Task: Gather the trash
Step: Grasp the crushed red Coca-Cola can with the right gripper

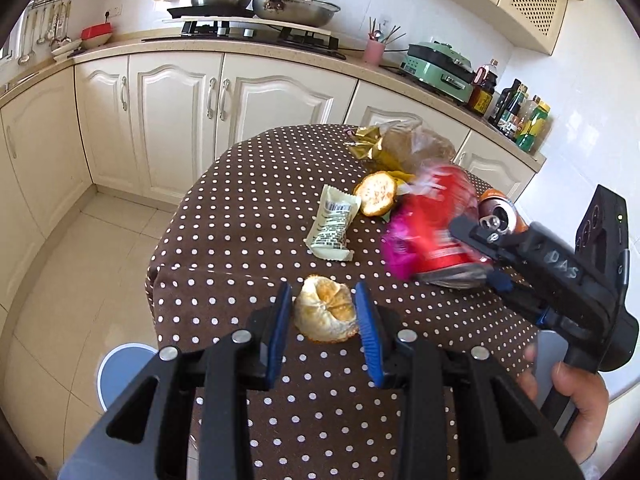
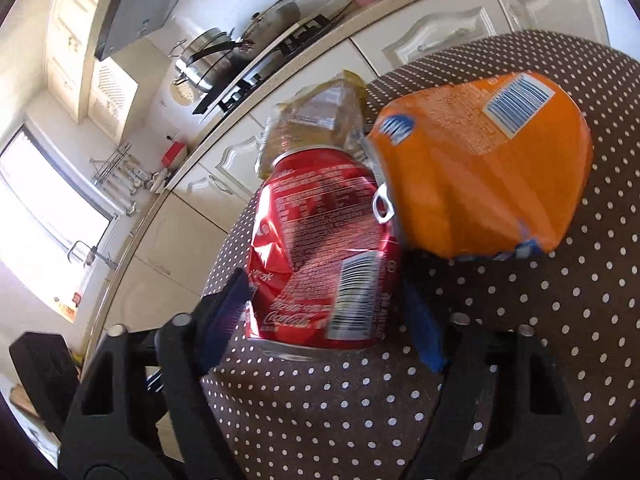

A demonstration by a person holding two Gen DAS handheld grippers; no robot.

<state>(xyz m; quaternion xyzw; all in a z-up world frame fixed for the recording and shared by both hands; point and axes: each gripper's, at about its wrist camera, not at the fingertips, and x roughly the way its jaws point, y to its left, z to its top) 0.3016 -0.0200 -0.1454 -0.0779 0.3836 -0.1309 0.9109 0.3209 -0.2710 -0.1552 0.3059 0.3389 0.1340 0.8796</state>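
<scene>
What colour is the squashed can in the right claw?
Red, a Coca-Cola can with white writing. The right wrist view shows it best.

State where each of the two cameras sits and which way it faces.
Left wrist: rides the left tool, looking across the dotted table toward the stove; orange peel between its pads; right tool and a hand show.
Right wrist: rides the right tool, rolled sideways, facing the counter; fingers flank the red can.
Shared: red can, orange can, table.
</scene>
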